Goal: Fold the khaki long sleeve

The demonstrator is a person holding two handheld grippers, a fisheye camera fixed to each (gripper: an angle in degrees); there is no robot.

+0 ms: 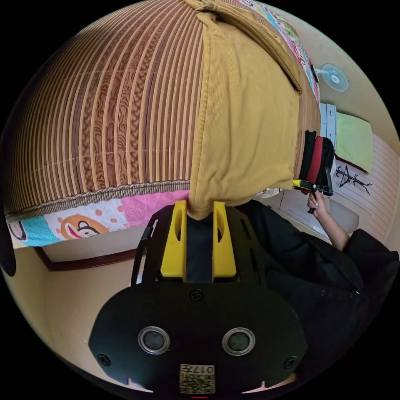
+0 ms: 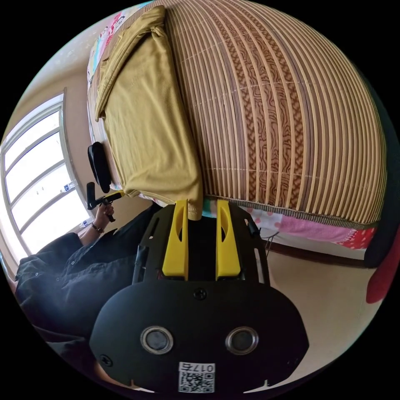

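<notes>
Khaki long sleeve (image 1: 246, 125): folded, lies on bamboo mat (image 1: 112, 116) over bed, upper centre-right in left gripper view, upper left in right gripper view.
Left tool (image 1: 199, 214): jaws apart, hem corner between them; clamping cannot be told.
Right tool (image 2: 201, 214): jaws apart w/ hem corner at left jaw tip.
</notes>
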